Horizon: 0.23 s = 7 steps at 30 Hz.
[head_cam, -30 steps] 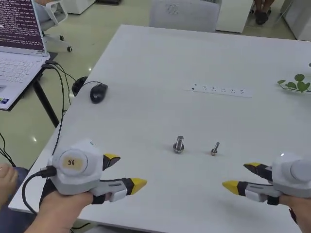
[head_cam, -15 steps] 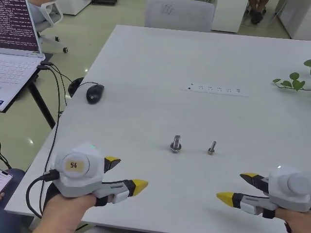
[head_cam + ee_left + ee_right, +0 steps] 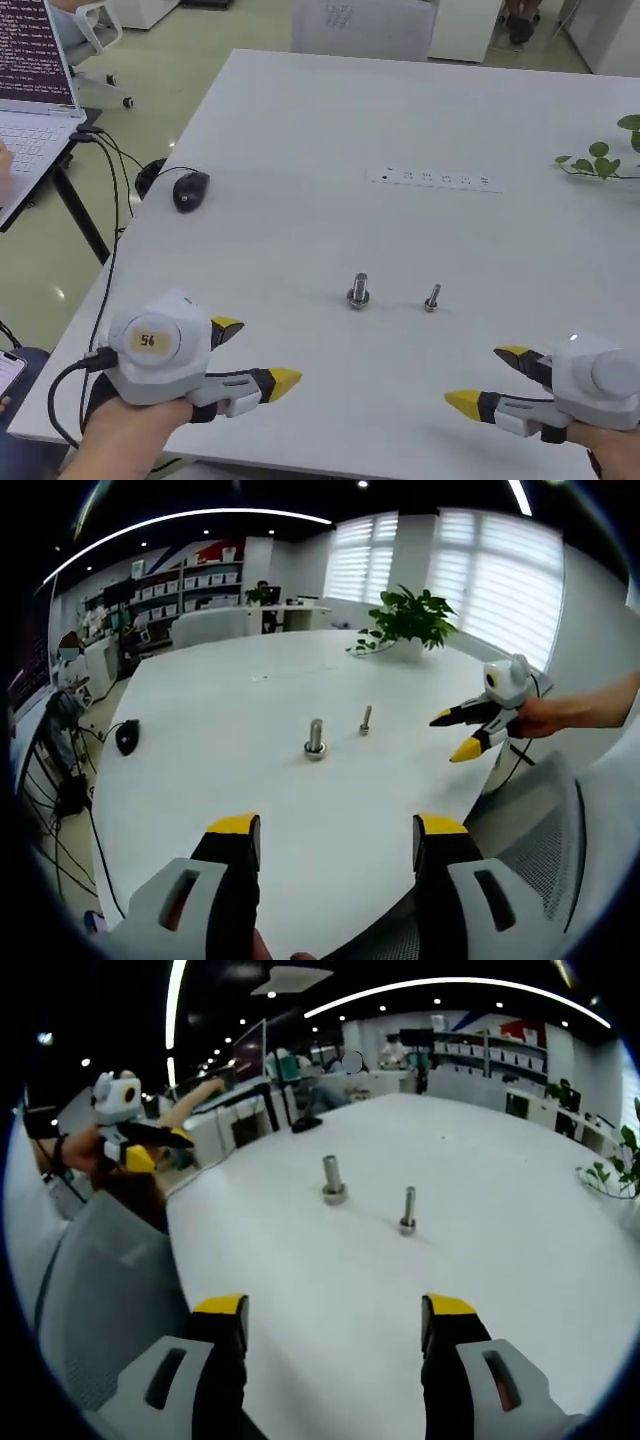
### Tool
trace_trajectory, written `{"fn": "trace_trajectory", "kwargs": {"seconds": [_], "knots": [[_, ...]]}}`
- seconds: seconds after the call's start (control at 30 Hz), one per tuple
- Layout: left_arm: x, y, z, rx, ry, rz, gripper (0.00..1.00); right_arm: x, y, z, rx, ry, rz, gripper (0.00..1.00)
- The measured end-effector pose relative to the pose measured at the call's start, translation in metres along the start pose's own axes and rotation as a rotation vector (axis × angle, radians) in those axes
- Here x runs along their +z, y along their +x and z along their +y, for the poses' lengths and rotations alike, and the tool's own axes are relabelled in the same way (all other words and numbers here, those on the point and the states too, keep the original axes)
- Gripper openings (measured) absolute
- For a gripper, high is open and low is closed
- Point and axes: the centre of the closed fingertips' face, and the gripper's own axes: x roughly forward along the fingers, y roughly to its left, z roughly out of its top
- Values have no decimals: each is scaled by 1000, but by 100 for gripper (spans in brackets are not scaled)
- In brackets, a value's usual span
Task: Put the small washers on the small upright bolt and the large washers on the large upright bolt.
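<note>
The large upright bolt [image 3: 358, 291] stood on the white table [image 3: 330, 130], a little nearer to the person than the middle of it. The small upright bolt [image 3: 432, 298] stood just beside the large bolt, on its right side, and the two did not touch.

The left claw [image 3: 255, 352] hovered to the left of the large bolt and nearer to the person, well apart from it, over the near edge of the table. Its jaws were spread wide, and in the left gripper view bare table showed between them. The right claw [image 3: 486, 378] hovered to the right of the large bolt, also on the near side and well apart. Its jaws were spread too, and both bolts stood ahead of them in the right gripper view.

Beyond the large bolt lay a white power strip [image 3: 435, 180]. Far to the left of the bolt, near the table edge, lay a black mouse [image 3: 190, 190].
</note>
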Motion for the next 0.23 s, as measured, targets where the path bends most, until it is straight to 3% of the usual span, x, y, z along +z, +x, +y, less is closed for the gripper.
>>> {"fn": "trace_trajectory", "kwargs": {"seconds": [0.23], "knots": [[2, -3, 1, 1, 15, -15, 63, 6, -4, 3, -1, -29, -16, 72]]}}
